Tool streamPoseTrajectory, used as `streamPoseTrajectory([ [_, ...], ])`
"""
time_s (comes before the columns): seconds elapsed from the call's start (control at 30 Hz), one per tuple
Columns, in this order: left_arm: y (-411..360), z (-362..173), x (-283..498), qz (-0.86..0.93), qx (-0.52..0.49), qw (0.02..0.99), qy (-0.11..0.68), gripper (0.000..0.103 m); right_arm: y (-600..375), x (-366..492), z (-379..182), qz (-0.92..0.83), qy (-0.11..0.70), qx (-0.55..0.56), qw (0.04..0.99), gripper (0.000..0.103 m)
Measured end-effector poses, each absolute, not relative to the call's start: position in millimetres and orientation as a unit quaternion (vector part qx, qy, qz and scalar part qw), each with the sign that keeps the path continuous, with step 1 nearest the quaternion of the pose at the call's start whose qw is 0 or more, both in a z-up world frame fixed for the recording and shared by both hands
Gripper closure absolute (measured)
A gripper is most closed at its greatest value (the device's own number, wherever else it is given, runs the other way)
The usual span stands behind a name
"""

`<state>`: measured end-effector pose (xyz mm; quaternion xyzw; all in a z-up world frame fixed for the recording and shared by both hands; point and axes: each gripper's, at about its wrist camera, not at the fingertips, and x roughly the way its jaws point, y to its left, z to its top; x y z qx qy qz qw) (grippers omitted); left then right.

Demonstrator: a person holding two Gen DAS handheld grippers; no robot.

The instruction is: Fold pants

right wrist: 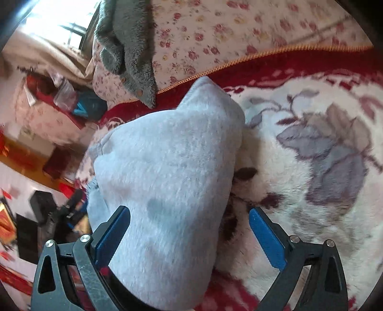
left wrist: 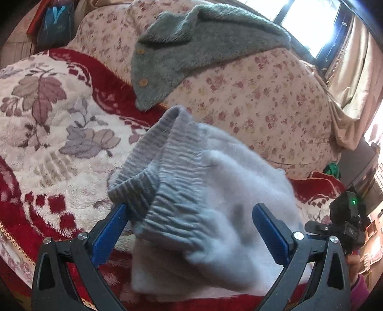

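The pale grey fleece pants [left wrist: 215, 215] lie bunched on a red and cream floral blanket [left wrist: 47, 124]. Their ribbed elastic waistband [left wrist: 165, 172] faces the left wrist view. My left gripper [left wrist: 189, 229] is open, its blue fingers [left wrist: 112, 229] on either side of the waistband, not closed on it. In the right wrist view the pants [right wrist: 165, 186] form a mound running away from the camera. My right gripper [right wrist: 189, 234] is open, the left blue finger [right wrist: 112, 236] against the pants, the right one over the blanket [right wrist: 311, 143].
A grey-green fuzzy cardigan [left wrist: 191, 47] with wooden buttons lies on a pink flowered quilt [left wrist: 263, 107] behind the pants. A bright window [left wrist: 306, 21] and beige curtain are at the far right. The other gripper's body [left wrist: 344, 222] shows at the right edge. Room clutter [right wrist: 47, 167] lies left.
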<state>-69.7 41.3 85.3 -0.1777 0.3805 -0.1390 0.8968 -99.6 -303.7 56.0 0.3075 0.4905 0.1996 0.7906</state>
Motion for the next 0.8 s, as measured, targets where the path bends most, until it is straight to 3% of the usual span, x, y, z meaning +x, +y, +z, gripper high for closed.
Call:
streamPoseTrajectory([
  [0.23, 59.1, 43.7, -53.5, -0.161, -0.236, 0.864, 0.414, 0.000, -284.0, -85.9, 25.1, 0.240, 0.504, 0.323, 0.764, 0.000],
  [0.6, 51.2, 22.1, -48.1, -0.189, -0.283, 0.845, 0.412, 0.000, -284.4, -83.2, 23.4, 0.254, 0.513, 0.319, 0.756, 0.000],
  [0.67, 47.2, 25.0, -50.7, -0.188, -0.270, 0.851, 0.408, 0.004, -283.0, -85.3, 27.5, 0.252, 0.502, 0.316, 0.765, 0.001],
  [0.7, 44.4, 29.0, -53.7, -0.190, -0.262, 0.857, 0.402, 0.011, -283.1, -86.8, 29.9, 0.258, 0.494, 0.315, 0.769, 0.004],
  [0.73, 42.5, 32.2, -55.8, -0.185, -0.255, 0.862, 0.398, 0.017, -280.2, -89.1, 33.3, 0.278, 0.481, 0.321, 0.767, 0.021],
  [0.8, 38.5, 40.2, -60.7, -0.178, -0.246, 0.868, 0.393, 0.026, -277.6, -90.9, 41.4, 0.279, 0.473, 0.303, 0.779, 0.026],
])
